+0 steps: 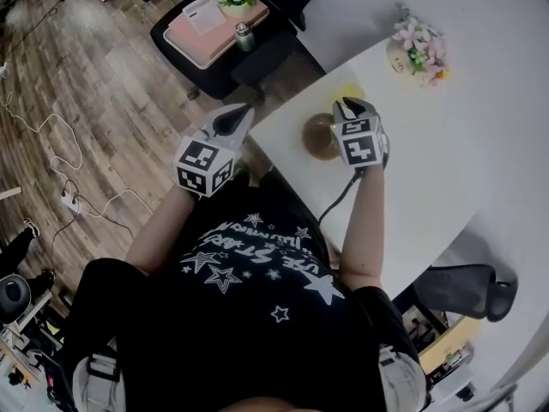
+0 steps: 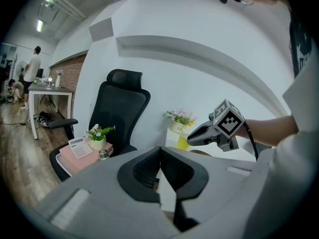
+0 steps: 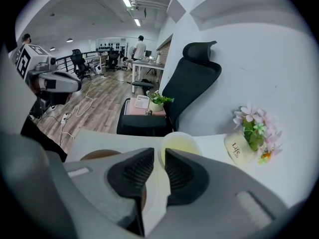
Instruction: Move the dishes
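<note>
Left gripper (image 1: 244,111), centre-left, is closed and empty. Right gripper (image 1: 346,104), barely parted, holds nothing over a brown dish (image 1: 317,137). The vase (image 3: 238,151) reads "Life".

Yellow bowl (image 1: 348,93), brown dish (image 1: 318,136), white table (image 1: 467,148).

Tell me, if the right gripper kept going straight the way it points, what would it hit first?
Probably the pale yellow bowl on the white table, which sits just beyond the right gripper. The brown dish lies left of that line. Depth is hard to judge here.
</note>
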`<state>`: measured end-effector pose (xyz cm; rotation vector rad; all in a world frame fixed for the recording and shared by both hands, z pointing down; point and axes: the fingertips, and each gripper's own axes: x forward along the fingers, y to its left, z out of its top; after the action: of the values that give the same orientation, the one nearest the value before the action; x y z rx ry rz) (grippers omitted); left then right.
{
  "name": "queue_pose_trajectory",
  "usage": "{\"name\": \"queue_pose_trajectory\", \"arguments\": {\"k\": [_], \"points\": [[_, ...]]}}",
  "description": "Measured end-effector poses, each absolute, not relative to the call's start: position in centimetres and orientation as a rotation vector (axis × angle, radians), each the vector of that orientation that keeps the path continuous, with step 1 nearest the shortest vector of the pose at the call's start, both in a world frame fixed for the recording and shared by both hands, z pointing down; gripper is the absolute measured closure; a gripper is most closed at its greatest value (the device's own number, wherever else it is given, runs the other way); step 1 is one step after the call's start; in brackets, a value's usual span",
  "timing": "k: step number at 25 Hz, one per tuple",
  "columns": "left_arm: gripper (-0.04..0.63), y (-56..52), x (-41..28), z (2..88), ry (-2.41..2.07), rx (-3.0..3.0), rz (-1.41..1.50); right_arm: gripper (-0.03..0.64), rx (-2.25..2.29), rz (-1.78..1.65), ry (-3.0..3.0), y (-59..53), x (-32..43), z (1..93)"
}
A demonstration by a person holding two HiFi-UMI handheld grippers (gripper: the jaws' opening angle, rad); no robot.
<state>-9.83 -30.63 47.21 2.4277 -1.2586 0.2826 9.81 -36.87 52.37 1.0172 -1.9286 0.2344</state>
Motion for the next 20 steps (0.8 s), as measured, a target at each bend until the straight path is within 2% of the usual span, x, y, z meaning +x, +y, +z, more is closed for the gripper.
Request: {"name": "queue_pose_trajectory", "arguments": {"k": [3,11,20], "points": [[0.584,-30.5,-10.0,47.4,-1.26,2.429,0.3,0.512,1.026,0.25,-1.942,-36.5,9.6,52.0],[0.584,-30.5,-10.0,47.4,-1.231,2.45,0.298,0.503,1.099,0.229,-1.931,-34.5,10.7,49.4],[0.584,-29.7,-8.7,47.8,-1.143,2.492,0.309,0.503,1.154,0.457,-1.85,-30.4,12.8,52.2]]}}
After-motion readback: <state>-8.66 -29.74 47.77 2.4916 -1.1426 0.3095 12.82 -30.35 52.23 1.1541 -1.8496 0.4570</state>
